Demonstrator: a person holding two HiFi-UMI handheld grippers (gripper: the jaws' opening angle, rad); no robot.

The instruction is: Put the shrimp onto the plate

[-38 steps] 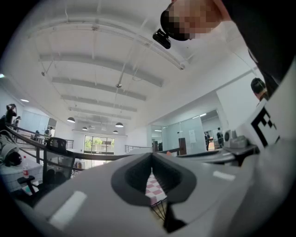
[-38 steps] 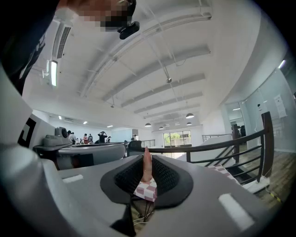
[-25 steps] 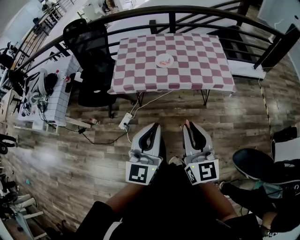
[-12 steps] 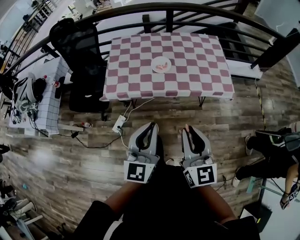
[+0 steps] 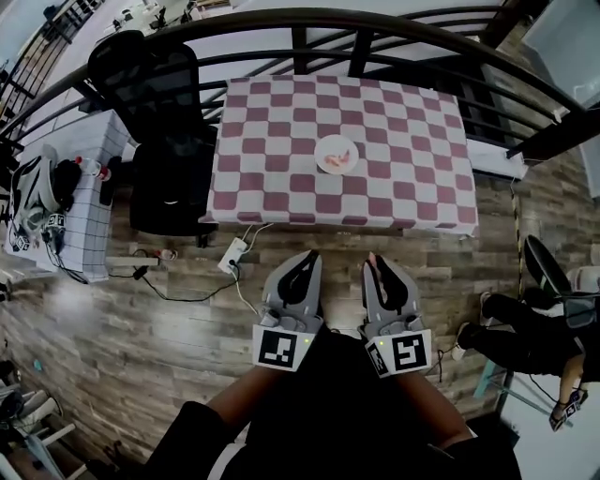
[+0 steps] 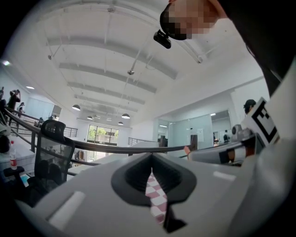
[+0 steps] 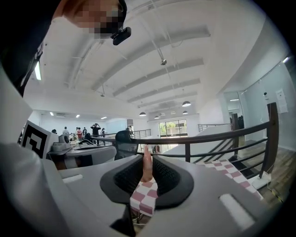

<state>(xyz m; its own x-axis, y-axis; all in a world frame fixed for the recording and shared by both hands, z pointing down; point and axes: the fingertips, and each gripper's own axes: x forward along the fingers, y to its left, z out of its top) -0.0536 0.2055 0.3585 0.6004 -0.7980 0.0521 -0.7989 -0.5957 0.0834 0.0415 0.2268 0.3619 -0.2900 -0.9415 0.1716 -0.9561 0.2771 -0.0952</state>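
Note:
A white plate (image 5: 323, 150) with pink shrimp (image 5: 341, 157) on it sits near the middle of the checked table (image 5: 272, 141), far ahead in the head view. Both grippers are held low near my body, over the wooden floor and well short of the table. My right gripper (image 5: 374, 261) is shut on a pink shrimp (image 7: 146, 163), which sticks up between its pads. The left gripper (image 5: 307, 257) is shut, with nothing in it; only a sliver of checked cloth shows through its jaws (image 6: 151, 178).
A dark railing (image 5: 328, 23) runs behind the table. A black office chair (image 5: 169, 141) stands at the table's left, and beyond it a small cluttered table (image 5: 56, 202). A power strip (image 5: 231, 255) and cables lie on the floor. A person's legs (image 5: 520, 342) are at the right.
The view has shifted, so the table and plate now sit slightly more to the right. Both grippers keep their places and the right one still holds the shrimp. The person at the right has moved.

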